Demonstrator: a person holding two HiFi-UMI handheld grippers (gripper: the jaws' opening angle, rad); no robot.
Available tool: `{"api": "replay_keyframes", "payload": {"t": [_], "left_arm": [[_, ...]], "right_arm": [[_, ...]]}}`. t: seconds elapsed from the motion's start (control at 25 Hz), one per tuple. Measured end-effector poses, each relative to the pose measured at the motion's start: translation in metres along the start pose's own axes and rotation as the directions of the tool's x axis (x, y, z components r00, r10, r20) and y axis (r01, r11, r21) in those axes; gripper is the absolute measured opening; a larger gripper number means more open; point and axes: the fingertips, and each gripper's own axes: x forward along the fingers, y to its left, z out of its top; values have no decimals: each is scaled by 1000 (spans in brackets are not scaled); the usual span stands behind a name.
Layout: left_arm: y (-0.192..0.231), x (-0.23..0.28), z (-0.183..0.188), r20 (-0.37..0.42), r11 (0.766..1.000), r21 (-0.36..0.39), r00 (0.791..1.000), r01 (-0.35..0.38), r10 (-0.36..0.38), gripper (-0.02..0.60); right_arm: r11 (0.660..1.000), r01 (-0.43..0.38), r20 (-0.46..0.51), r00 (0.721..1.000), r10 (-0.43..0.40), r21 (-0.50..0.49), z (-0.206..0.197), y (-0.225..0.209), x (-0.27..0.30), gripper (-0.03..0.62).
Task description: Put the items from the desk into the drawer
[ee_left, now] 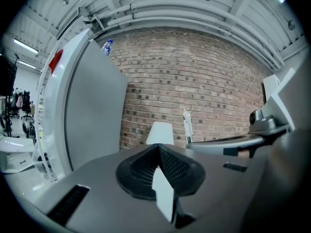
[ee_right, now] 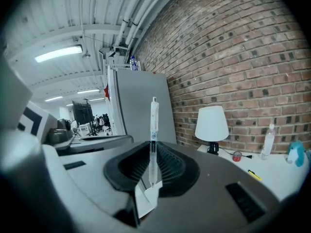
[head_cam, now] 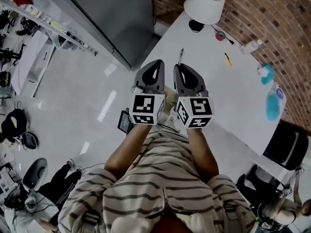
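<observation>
1. The right gripper (head_cam: 180,67) has its fingers clenched on a pen (ee_right: 153,120). The right gripper view shows the pen pinched between the 2 pads, standing straight along them and reaching well past their tips.
2. In the head view the pen's (head_cam: 181,55) free end pokes out ahead of the right gripper, over the left edge of the white counter (head_cam: 209,86).
3. The left gripper (head_cam: 155,63) hangs just beside the right one, on its left. The left gripper view shows its fingers pressed together with nothing between them — this left gripper (ee_left: 158,147) is empty.
4. Both grippers are held side by side at about the same height, marker cubes toward the person, whose striped shirt (head_cam: 160,183) fills the bottom of the head view.
5. Other things lie well apart from the grippers on the counter: a white lamp (head_cam: 205,3) at the far end, a small red roll of tape (head_cam: 220,35) near it, a yellow marker (head_cam: 227,59), and a clear bottle (head_cam: 252,46) by the brick wall (head_cam: 272,13).
6. 2 teal items (head_cam: 272,106) sit farther along the counter's wall side — what they are is hard to tell.
7. A tall grey cabinet (head_cam: 112,13) stands beside the counter's far left corner.
</observation>
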Motion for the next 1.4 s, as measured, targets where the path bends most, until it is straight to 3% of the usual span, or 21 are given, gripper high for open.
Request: {"api": "replay_keyframes", "payload": {"t": [0.6,1.12,1.4], "left_arm": [[64,-6,-84,-162,988,-58,978,-144,133,5],[90,-11,-148,-275,975,-92,946,-204,172,5],[100,-10,-184,-336,966,-105,923,-237,190,5]], "right_arm": [[995,-86,-208,974,94,45,-87,36,50,51],[989,-137,-386,910,150,60,-171,54,70,51],[985,-166,-482,859,170,51,-214,54,81,51]]}}
